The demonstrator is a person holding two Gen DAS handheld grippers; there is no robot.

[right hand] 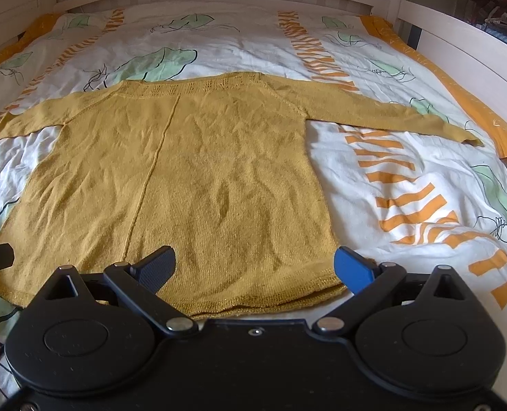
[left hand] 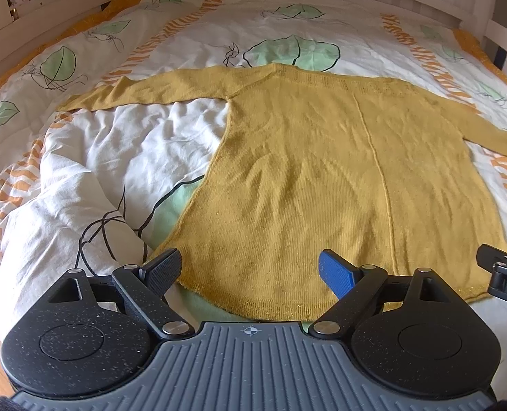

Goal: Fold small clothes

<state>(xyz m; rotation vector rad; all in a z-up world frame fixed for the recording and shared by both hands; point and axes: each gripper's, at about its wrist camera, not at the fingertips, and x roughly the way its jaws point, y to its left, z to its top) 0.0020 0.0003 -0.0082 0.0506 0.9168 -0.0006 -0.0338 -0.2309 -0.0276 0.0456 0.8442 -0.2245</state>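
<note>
Bed with leaf-print duvet carries the yellow sweater, laid flat, hem toward the cameras, neckline at 12 o'clock, sleeves out toward 9 and 3.

Left gripper hovers over the hem's left part, jaws spread, nothing between them. Right gripper sits over the hem's right corner, jaws spread too, empty.

Step in hand, my read: pinch the hem. Do it well by taking both layers at the corners, both sides level, then lifting evenly. The rumpled duvet could get caught in the grip; keep the jaws shallow.
</note>
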